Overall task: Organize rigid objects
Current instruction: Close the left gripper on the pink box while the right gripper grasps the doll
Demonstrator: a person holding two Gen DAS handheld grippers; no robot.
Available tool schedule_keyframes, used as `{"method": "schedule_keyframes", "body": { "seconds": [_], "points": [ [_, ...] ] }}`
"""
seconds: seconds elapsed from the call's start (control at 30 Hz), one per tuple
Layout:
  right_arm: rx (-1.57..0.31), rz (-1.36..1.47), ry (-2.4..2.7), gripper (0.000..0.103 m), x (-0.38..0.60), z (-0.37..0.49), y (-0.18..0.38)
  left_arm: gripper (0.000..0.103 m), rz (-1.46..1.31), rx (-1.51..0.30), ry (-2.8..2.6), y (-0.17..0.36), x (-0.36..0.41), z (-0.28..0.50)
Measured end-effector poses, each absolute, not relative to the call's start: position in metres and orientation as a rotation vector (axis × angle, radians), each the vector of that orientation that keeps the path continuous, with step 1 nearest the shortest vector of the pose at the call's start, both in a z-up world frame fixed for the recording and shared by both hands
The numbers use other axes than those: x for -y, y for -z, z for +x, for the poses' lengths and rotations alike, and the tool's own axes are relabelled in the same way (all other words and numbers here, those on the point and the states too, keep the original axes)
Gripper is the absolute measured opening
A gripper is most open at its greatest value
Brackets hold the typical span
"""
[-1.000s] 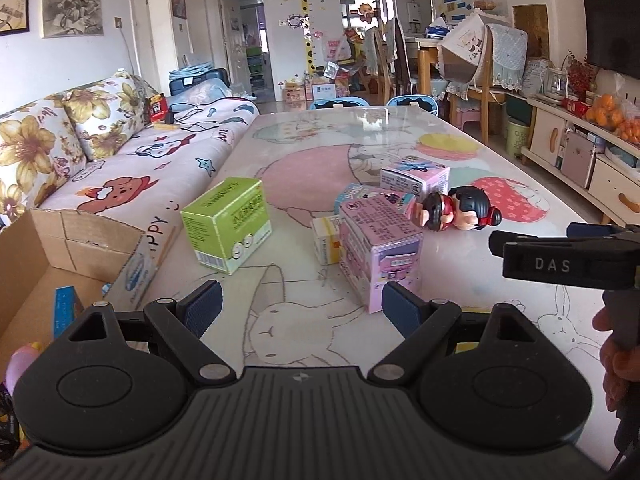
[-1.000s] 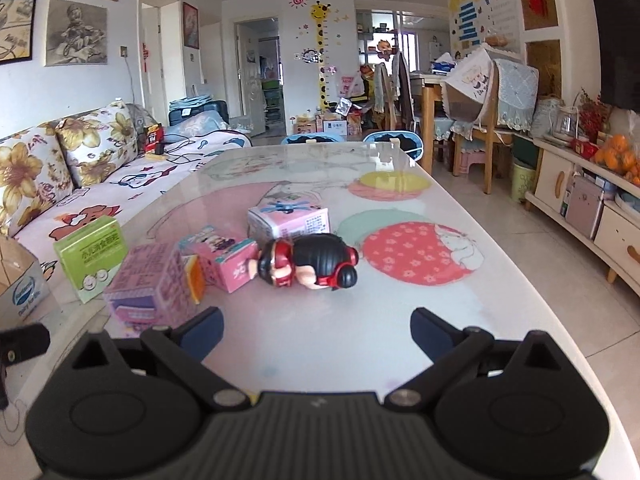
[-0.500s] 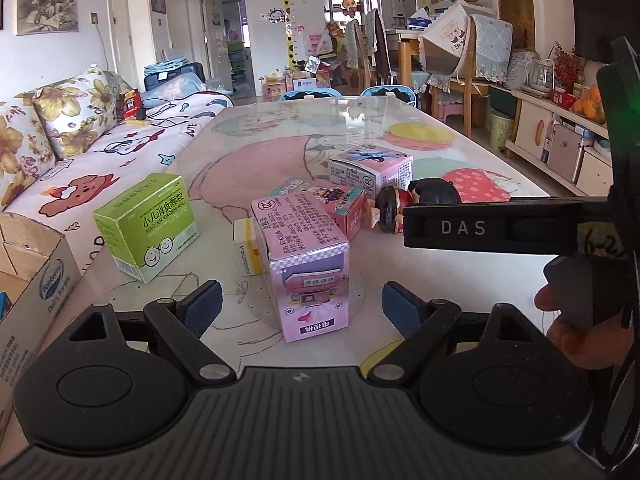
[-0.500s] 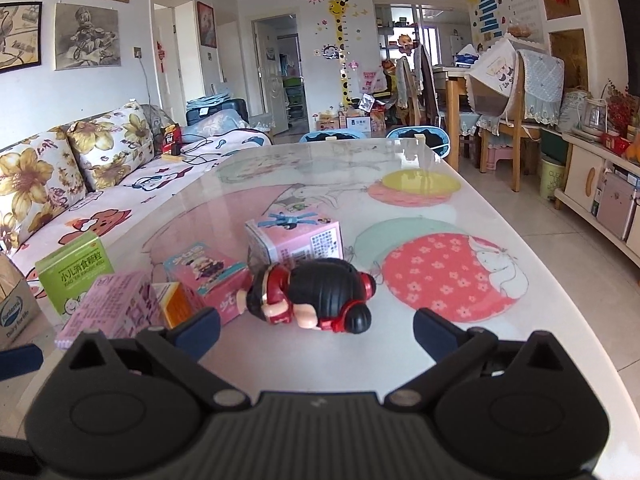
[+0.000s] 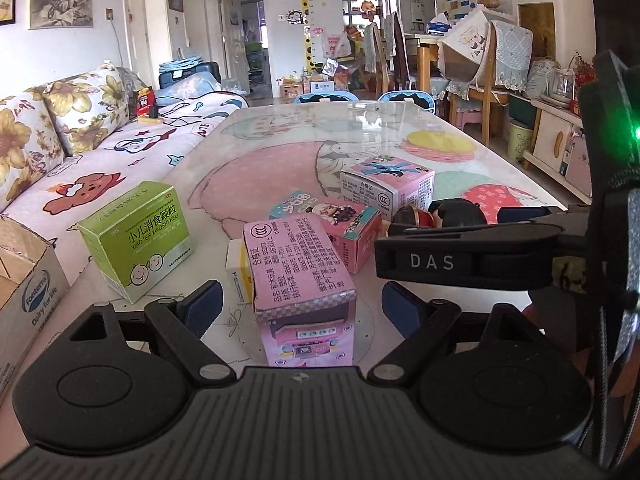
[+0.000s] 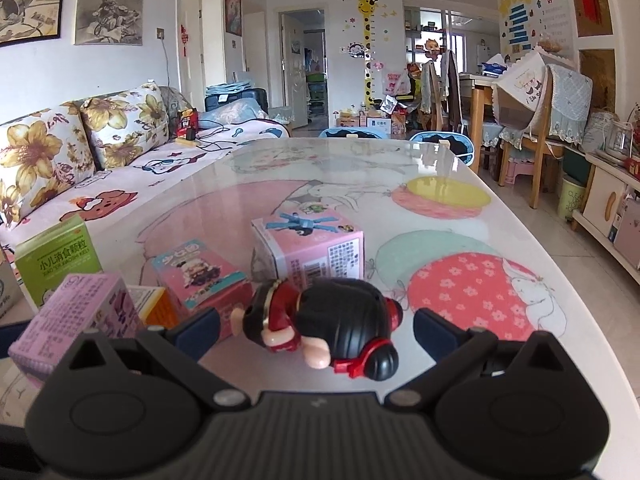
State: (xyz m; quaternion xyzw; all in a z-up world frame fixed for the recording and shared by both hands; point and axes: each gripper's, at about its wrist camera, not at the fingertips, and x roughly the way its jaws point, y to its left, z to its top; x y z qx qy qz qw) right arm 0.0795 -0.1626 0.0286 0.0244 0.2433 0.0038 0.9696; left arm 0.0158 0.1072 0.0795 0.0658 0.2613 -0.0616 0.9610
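Note:
A tall pink box (image 5: pixel 300 280) stands on the table between the spread fingers of my open left gripper (image 5: pixel 298 308), untouched by either pad. Behind it lie a small yellow-and-white box (image 5: pixel 238 274), a pink picture box (image 5: pixel 336 226), a pink cube box (image 5: pixel 386 188) and a green medicine box (image 5: pixel 138 236). A doll with black hair and red headphones (image 6: pixel 328 326) lies on its side between the fingers of my open right gripper (image 6: pixel 316 324). The right gripper's body, marked DAS (image 5: pixel 472 258), crosses the left wrist view and hides most of the doll there.
An open cardboard carton (image 5: pixel 24 292) stands off the table's left edge, by the floral sofa (image 5: pixel 60 152). The far half of the glossy table (image 6: pixel 360 168) holds nothing. Chairs, a dining table and low cabinets (image 6: pixel 600 208) stand to the right and behind.
Both grippers have moved forward. The tall pink box now sits between my left fingers, and the doll between my right fingers. Both stay open.

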Motion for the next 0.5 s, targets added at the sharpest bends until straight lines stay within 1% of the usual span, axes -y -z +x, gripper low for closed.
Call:
{"method": "schedule_keyframes", "body": {
  "seconds": [0.13, 0.23, 0.3, 0.33, 0.37, 0.4, 0.47, 0.5],
  "points": [
    [-0.514, 0.062, 0.012, 0.102, 0.166, 0.09, -0.027, 0.103, 0.135, -0.534, 0.124, -0.081, -0.104, 0.02],
    [-0.533, 0.08, 0.012, 0.102, 0.169, 0.096, -0.025, 0.095, 0.127, -0.549, 0.122, -0.08, -0.107, 0.022],
    [-0.543, 0.093, 0.008, 0.102, 0.17, 0.099, -0.025, 0.083, 0.124, -0.555, 0.12, -0.08, -0.108, 0.023],
    [-0.555, 0.097, 0.008, 0.102, 0.171, 0.101, -0.024, 0.078, 0.124, -0.556, 0.123, -0.08, -0.108, 0.022],
    [-0.569, 0.099, 0.01, 0.102, 0.171, 0.103, -0.023, 0.071, 0.127, -0.556, 0.122, -0.08, -0.108, 0.023],
    [-0.577, 0.103, 0.009, 0.101, 0.172, 0.104, -0.023, 0.061, 0.132, -0.556, 0.121, -0.08, -0.108, 0.023],
    [-0.578, 0.113, 0.004, 0.1, 0.173, 0.103, -0.023, 0.057, 0.13, -0.563, 0.122, -0.08, -0.111, 0.022],
    [-0.576, 0.115, 0.004, 0.1, 0.173, 0.103, -0.023, 0.056, 0.119, -0.566, 0.126, -0.08, -0.112, 0.022]
  ]
}}
